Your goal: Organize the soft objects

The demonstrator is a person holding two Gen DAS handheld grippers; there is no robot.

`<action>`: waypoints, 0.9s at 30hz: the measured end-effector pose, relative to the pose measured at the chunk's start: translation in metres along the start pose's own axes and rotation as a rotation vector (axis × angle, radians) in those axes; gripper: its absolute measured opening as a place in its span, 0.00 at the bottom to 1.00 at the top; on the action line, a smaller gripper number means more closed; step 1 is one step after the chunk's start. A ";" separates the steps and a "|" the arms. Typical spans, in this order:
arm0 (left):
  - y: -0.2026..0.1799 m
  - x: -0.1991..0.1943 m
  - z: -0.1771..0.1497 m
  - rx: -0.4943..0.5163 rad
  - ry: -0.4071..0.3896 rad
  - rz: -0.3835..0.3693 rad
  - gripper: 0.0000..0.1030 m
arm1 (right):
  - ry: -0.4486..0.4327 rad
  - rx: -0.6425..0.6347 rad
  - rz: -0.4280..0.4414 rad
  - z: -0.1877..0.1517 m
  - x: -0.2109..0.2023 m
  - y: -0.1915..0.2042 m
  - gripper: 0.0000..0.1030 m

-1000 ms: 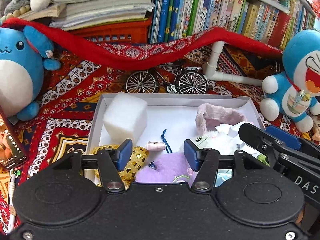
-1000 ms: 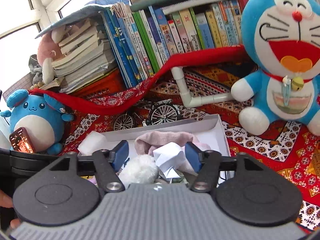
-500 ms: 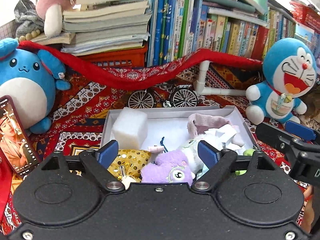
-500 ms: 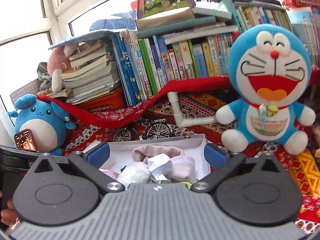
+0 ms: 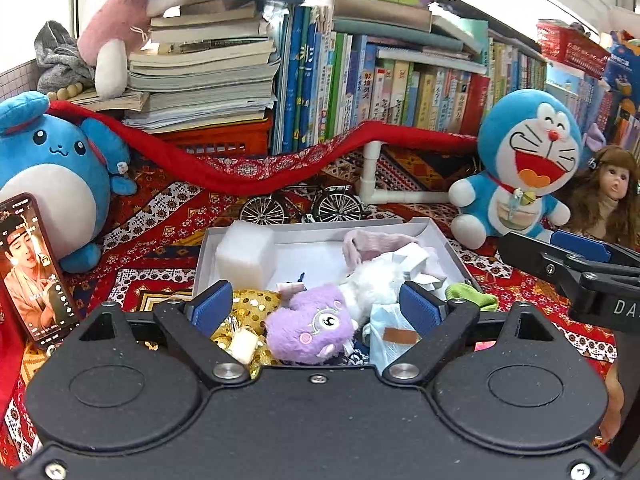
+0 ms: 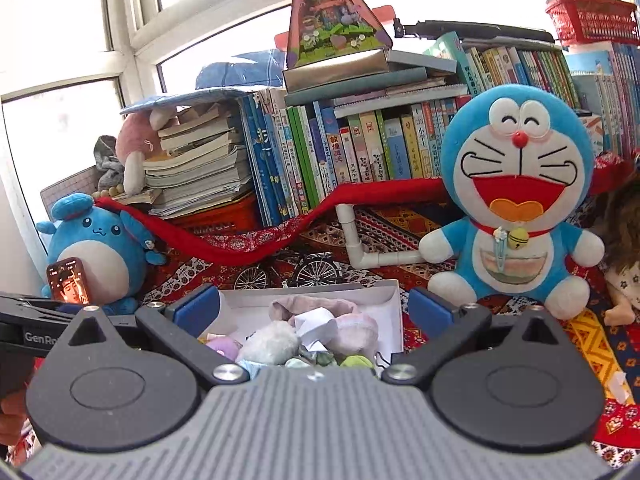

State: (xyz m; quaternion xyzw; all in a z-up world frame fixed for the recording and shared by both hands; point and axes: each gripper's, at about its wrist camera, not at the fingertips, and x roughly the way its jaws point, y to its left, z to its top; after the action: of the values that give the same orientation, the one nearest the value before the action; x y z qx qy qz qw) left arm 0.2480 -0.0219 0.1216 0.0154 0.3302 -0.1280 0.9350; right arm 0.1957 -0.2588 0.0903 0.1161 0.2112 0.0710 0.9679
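Both-handed, the left gripper (image 5: 316, 308) and right gripper (image 6: 314, 308) hang spread and empty above the shallow white cardboard box (image 5: 440, 236), where the fluffy purple plush toy (image 5: 308, 326) apparently lies among other soft things.

We see a bright window (image 6: 60, 32) with white frames behind a long row of upright books (image 5: 400, 92). A stack of books (image 5: 200, 76) lies flat on an orange crate (image 5: 224, 138). Daylight floods in from behind. A red patterned cloth (image 5: 160, 224) covers the surface below, its edge draped over a white pipe (image 5: 370, 172).
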 end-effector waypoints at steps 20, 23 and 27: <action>-0.006 -0.050 -0.034 0.010 -0.092 -0.051 0.90 | -0.089 -0.120 0.011 -0.023 -0.049 0.012 1.00; -0.007 -0.056 -0.040 0.016 -0.104 -0.052 0.90 | -0.119 -0.114 0.014 -0.026 -0.058 0.014 1.00; -0.006 -0.065 -0.049 0.007 -0.112 -0.072 0.90 | -0.159 -0.114 0.014 -0.029 -0.068 0.015 1.00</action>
State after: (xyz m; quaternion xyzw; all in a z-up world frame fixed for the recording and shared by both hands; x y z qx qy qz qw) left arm 0.1678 -0.0076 0.1244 -0.0002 0.2771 -0.1632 0.9469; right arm 0.1204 -0.2513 0.0953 0.0676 0.1287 0.0804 0.9861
